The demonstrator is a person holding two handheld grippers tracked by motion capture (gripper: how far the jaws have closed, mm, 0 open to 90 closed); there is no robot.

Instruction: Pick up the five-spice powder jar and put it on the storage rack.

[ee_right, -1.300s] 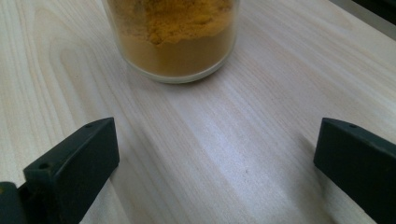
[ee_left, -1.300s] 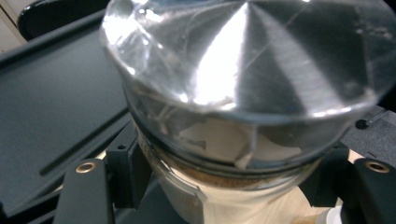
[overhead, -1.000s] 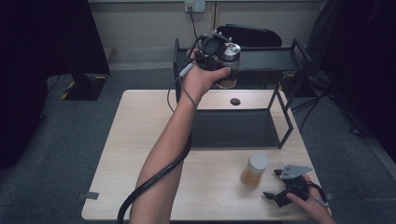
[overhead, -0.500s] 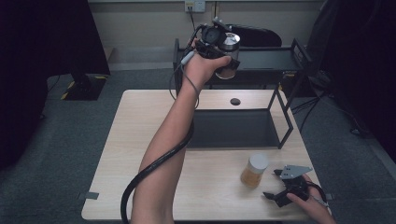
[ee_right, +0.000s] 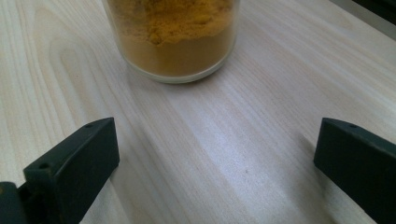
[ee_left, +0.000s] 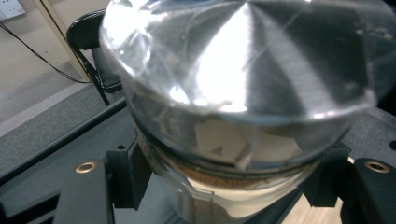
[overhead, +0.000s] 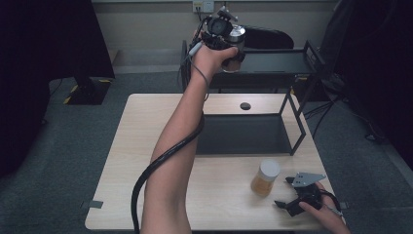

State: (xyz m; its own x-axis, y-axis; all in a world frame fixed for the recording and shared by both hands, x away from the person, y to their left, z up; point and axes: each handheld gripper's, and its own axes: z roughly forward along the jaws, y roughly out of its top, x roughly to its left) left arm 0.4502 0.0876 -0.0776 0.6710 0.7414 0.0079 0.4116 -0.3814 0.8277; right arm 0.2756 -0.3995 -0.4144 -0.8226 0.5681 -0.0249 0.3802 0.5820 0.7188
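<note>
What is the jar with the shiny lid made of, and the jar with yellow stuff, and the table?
The held jar looks like clear glass or plastic, since brown contents show through; its lid looks like brushed metal, with bright streaky reflections. The yellow jar seems to be clear glass: orange powder shows through a thick base. The table looks like pale wood or wood-print laminate, with grain lines.

The held jar (ee_left: 224, 186) is clear glass under a shiny brushed-metal lid (ee_left: 243, 74) that throws bright glare. The second jar (ee_right: 173, 37) is smooth glass holding coarse, matt orange powder. The table (ee_right: 224, 154) is pale wood grain with a soft sheen. The shelf frame (overhead: 297, 122) looks like matt black metal.
</note>
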